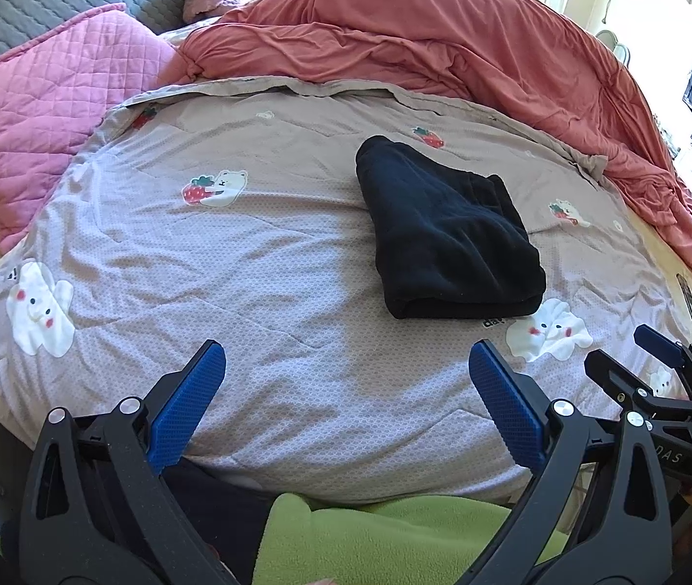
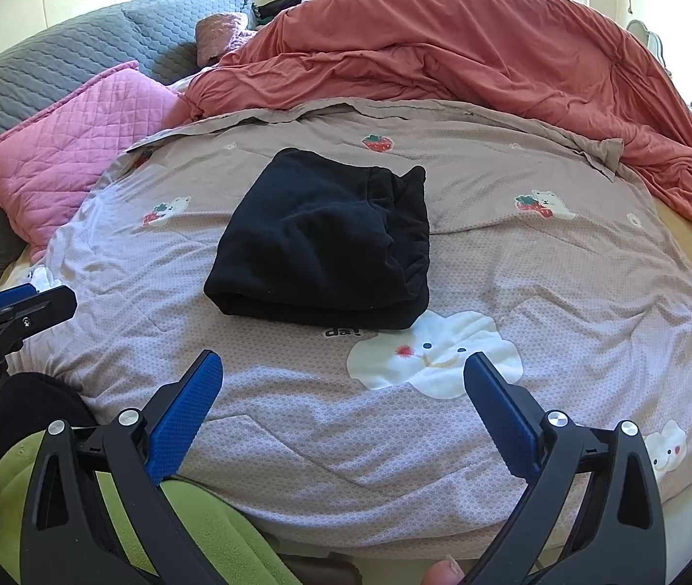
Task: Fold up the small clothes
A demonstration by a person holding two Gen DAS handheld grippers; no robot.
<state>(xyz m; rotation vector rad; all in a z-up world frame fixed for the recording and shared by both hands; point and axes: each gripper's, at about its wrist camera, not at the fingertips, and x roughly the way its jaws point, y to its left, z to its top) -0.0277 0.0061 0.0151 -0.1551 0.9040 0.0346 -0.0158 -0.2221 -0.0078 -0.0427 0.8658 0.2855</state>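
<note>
The printed bedspread (image 2: 297,414) fills the view. On it, at twelve o'clock from both grippers, lies the dark garment (image 2: 326,239), already a compact folded bundle. The fold looks finished. The left gripper (image 1: 346,404) and right gripper (image 2: 343,404) hover spread, holding nothing; next probably means fetching another piece.

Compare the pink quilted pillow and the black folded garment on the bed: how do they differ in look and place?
The pink quilted pillow is light, with a stitched diamond pattern; the black folded garment is dark, plain and fuzzy. The pillow leans at the bed's left edge against the grey headboard; the garment lies flat near the middle of the printed blanket. The pillow looks larger. Both are soft textiles, and no gripper touches either.
</note>
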